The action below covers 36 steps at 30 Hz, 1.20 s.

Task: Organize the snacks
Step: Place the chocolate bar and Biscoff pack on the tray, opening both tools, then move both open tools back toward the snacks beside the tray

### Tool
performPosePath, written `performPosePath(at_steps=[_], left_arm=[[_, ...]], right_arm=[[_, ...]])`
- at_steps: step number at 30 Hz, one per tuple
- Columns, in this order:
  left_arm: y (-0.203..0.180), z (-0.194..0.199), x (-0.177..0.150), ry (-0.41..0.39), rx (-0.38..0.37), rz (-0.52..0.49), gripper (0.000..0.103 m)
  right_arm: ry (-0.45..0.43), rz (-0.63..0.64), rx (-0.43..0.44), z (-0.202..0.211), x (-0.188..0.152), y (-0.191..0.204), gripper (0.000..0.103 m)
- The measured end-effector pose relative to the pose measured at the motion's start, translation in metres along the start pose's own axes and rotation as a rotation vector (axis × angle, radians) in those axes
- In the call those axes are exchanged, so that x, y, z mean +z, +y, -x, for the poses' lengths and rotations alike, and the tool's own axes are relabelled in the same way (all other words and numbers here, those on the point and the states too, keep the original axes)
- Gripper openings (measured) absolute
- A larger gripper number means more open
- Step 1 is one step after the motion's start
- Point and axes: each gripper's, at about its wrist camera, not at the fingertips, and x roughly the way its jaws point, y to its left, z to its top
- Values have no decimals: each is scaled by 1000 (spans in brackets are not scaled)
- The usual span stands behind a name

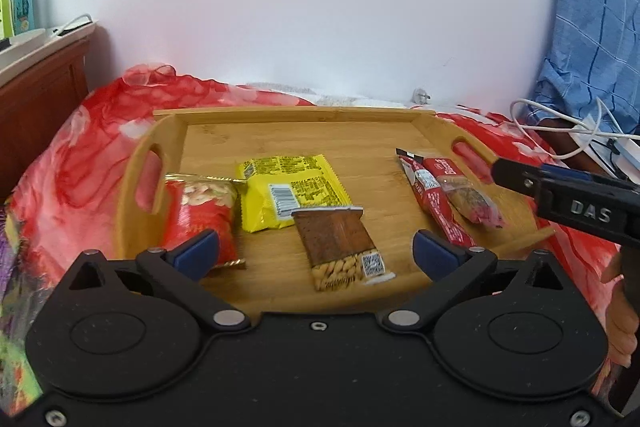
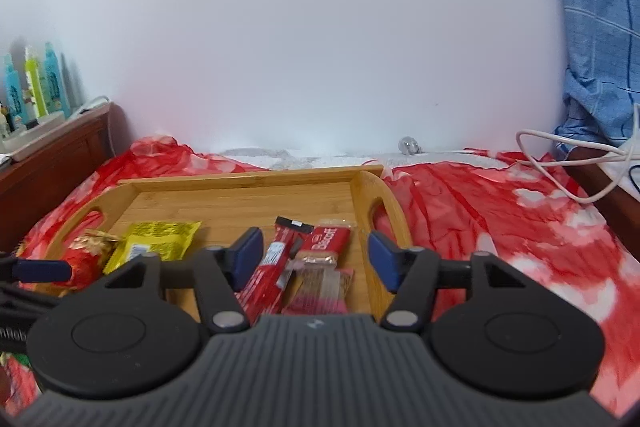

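Observation:
A wooden tray [image 1: 304,131] with cut-out handles lies on a red floral cloth. In it are a red nut packet [image 1: 200,215], a yellow packet [image 1: 288,195], a brown peanut bar [image 1: 344,247] and two red wrappers [image 1: 444,203] at the right. My left gripper [image 1: 316,251] is open above the tray's near edge, the brown bar between its fingers. My right gripper [image 2: 316,259] is open over the two red wrappers [image 2: 316,267]; it also shows at the right of the left wrist view [image 1: 568,203]. The tray's right handle [image 2: 384,223] is beside its right finger.
The red cloth [image 2: 500,227] covers the surface around the tray. A wooden cabinet [image 1: 36,95] with bottles [image 2: 36,83] stands at the left. White cables [image 2: 580,163] and a blue checked fabric [image 1: 592,27] are at the right. A white wall is behind.

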Motion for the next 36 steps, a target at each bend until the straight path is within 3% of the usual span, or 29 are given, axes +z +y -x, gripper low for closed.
performPosePath(at_steps=[8,19,27,36], left_arm=[[2,25,-23,-32,19,-37,103],[13,57,-60,-76,61,-26,103],[12,70,-81,-77,83,-47,103],[15,74,-96,-54,43,-28,102]], right_arm=[[-36,3,-3,40,-30,0,85],[0,134,29,78,-76,16,87],[35,178,27,92,-97,36,77],[45,162,5,92,-108,51,70]])
